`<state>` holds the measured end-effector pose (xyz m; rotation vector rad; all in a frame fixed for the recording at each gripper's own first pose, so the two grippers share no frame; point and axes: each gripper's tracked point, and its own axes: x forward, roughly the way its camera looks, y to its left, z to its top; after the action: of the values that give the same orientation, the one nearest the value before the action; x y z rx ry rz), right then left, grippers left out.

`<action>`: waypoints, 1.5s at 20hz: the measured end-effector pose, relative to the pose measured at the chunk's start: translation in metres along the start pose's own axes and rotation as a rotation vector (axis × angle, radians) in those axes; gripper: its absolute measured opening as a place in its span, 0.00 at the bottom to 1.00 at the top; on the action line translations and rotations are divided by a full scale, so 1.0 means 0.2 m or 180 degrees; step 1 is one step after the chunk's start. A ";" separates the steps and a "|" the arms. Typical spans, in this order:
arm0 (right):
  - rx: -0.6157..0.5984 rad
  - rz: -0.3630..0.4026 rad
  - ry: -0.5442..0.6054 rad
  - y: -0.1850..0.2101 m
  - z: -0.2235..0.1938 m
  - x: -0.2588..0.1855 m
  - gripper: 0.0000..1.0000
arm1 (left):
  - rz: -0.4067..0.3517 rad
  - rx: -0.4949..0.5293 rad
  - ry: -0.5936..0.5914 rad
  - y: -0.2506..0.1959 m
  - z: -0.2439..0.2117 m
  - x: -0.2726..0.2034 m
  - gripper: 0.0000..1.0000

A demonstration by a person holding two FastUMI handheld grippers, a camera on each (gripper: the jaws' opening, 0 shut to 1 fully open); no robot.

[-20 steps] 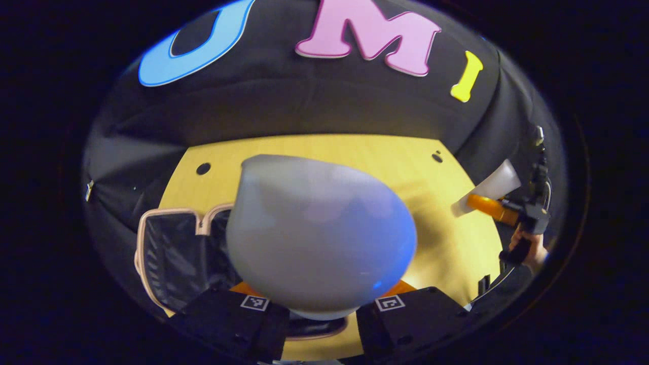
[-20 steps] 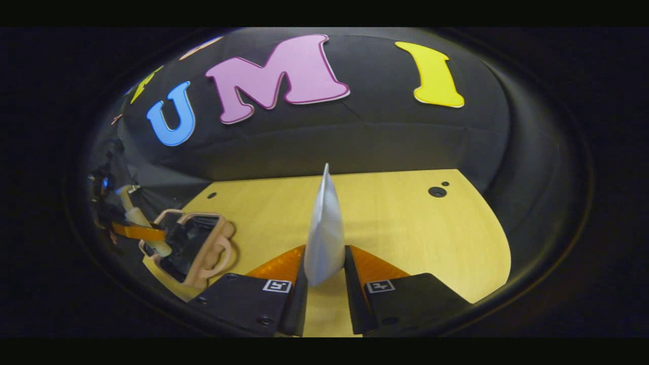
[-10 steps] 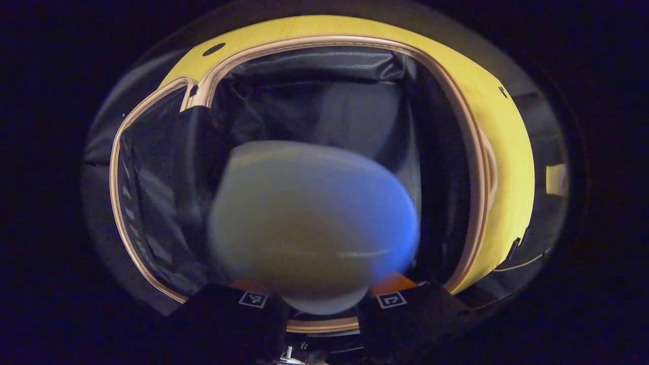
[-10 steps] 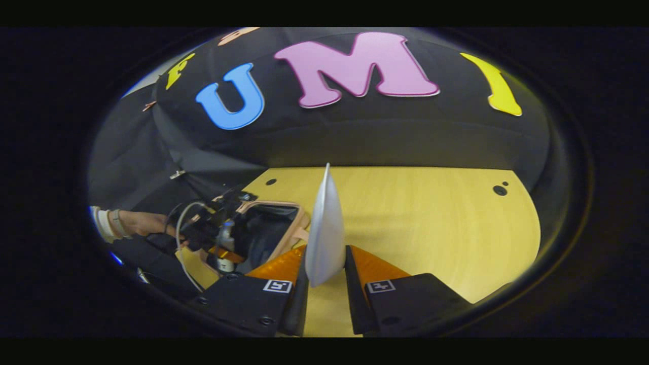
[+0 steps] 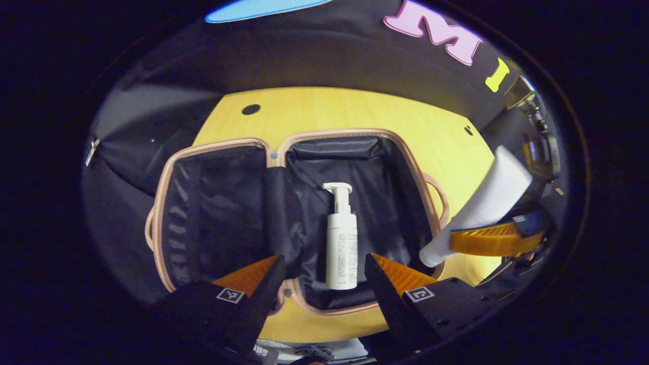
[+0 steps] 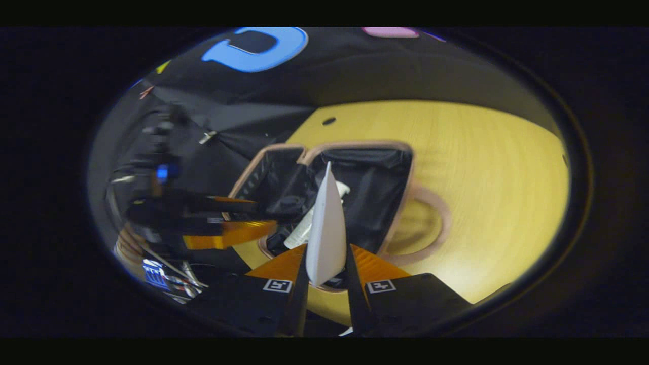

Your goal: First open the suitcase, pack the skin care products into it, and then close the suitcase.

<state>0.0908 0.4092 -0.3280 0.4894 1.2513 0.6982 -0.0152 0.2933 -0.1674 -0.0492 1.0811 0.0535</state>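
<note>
White pump bottle (image 5: 340, 243) lies flat in the open suitcase (image 5: 213, 213) on the counter (image 5: 334, 111); left tongs (image 5: 322, 274) hang apart above it. Right tongs (image 6: 326, 268) clamp a tube (image 6: 326, 228) by the rim — released early, it could land outside or knock the bottle.

pump bottle (image 5: 340, 243) label print too small, nothing legible

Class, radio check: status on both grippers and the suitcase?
Left gripper open above pump bottle, which lies in open suitcase. Right gripper shut on white tube. Nothing blocking.
</note>
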 end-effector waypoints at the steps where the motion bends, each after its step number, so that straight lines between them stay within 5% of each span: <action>1: 0.0176 -0.0116 0.0201 -0.04 -0.04 0.03 0.39 | 0.0068 -0.0072 -0.0092 0.10 0.00 -0.07 0.99; 2: 0.0299 -0.0289 0.0376 -0.09 -0.09 0.09 0.31 | 0.0149 -0.0153 -0.0161 0.21 -0.01 -0.15 0.99; 4: 0.0428 -0.0638 0.0605 -0.15 -0.15 0.23 0.39 | 0.0354 -0.0406 -0.0282 0.52 -0.06 -0.25 0.99; 6: 0.0499 -0.0776 0.0534 -0.12 -0.14 0.26 0.39 | 0.0482 -0.0716 -0.0316 0.78 -0.13 -0.29 0.98; 8: 0.0422 -0.0994 0.0402 -0.13 -0.09 0.22 0.51 | 0.0574 -0.1184 -0.0364 1.03 -0.17 -0.28 0.97; 9: 0.0397 -0.0998 0.0327 -0.10 -0.08 0.20 0.51 | 0.0567 -0.1347 -0.0378 1.11 -0.17 -0.25 0.97; 12: 0.0274 -0.0862 -0.0061 0.01 0.02 0.11 0.87 | 0.0550 -0.1731 -0.0445 1.37 -0.16 -0.20 0.97; 14: 0.0102 -0.0785 -0.0402 0.07 0.12 0.02 0.88 | 0.0600 -0.1853 -0.0401 1.51 -0.15 -0.13 0.97; 19: -0.0011 -0.0696 -0.0739 0.15 0.24 -0.17 0.87 | 0.0890 -0.1573 0.0139 1.74 -0.11 0.20 0.97; 23: 0.0007 -0.0849 -0.0737 0.06 0.22 -0.22 0.87 | 0.1143 -0.1290 0.0512 1.80 -0.14 0.38 0.95; 24: -0.0013 -0.0860 -0.0720 0.06 0.21 -0.23 0.87 | 0.0925 -0.1319 0.0459 1.77 -0.13 0.46 0.95; 27: -0.0065 -0.0927 -0.0730 0.03 0.18 -0.27 0.88 | 0.0753 -0.1088 0.0468 1.71 -0.10 0.47 0.66; 30: -0.0020 -0.0908 -0.0696 0.02 0.16 -0.28 0.88 | 0.0697 -0.1008 0.0500 1.72 -0.09 0.50 0.65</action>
<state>0.1118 0.3723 -0.2792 0.3619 1.0848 0.3960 -0.0074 0.6366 -0.2690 -0.2229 1.2237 0.4241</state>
